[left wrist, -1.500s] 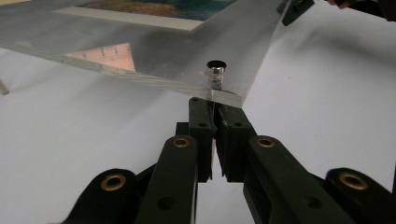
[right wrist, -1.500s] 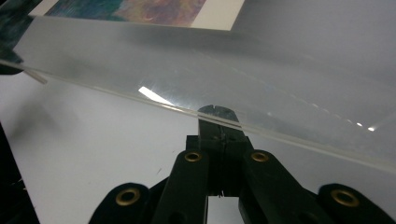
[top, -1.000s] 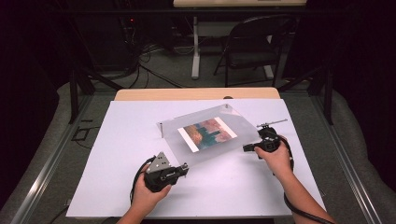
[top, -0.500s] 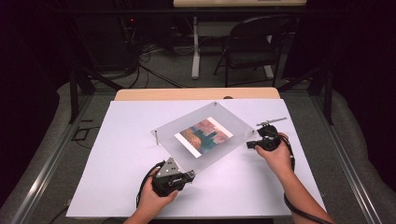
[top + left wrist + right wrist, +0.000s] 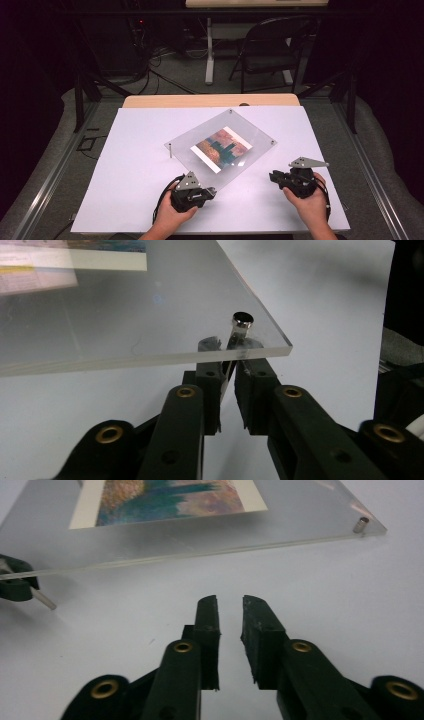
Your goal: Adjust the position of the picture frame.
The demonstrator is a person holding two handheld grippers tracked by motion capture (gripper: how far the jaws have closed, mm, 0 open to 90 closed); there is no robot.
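A clear acrylic panel (image 5: 250,136) with a colourful picture (image 5: 222,146) under it lies on the white tabletop (image 5: 125,200). My left gripper (image 5: 212,191) is at the panel's near corner. In the left gripper view a metal pin (image 5: 243,319) runs down through that corner (image 5: 270,342) into the narrow gap of my left gripper (image 5: 227,372). Its jaws have just been opening and stand slightly apart around the pin. My right gripper (image 5: 272,176) is off the panel's right edge. In its own view my right gripper (image 5: 230,605) has also just been opening, with nothing between the jaws.
A loose metal post (image 5: 170,150) stands upright by the panel's left corner. Pins sit in the far corner (image 5: 230,111) and right corner (image 5: 361,524). Beyond the table are a folding chair (image 5: 272,50), a desk leg (image 5: 209,55) and floor cables (image 5: 165,75).
The panel, tilted up a second ago, now lies lower on the table. My right gripper has left the panel's right corner and drawn back toward the near edge. The left gripper stays at the near corner.
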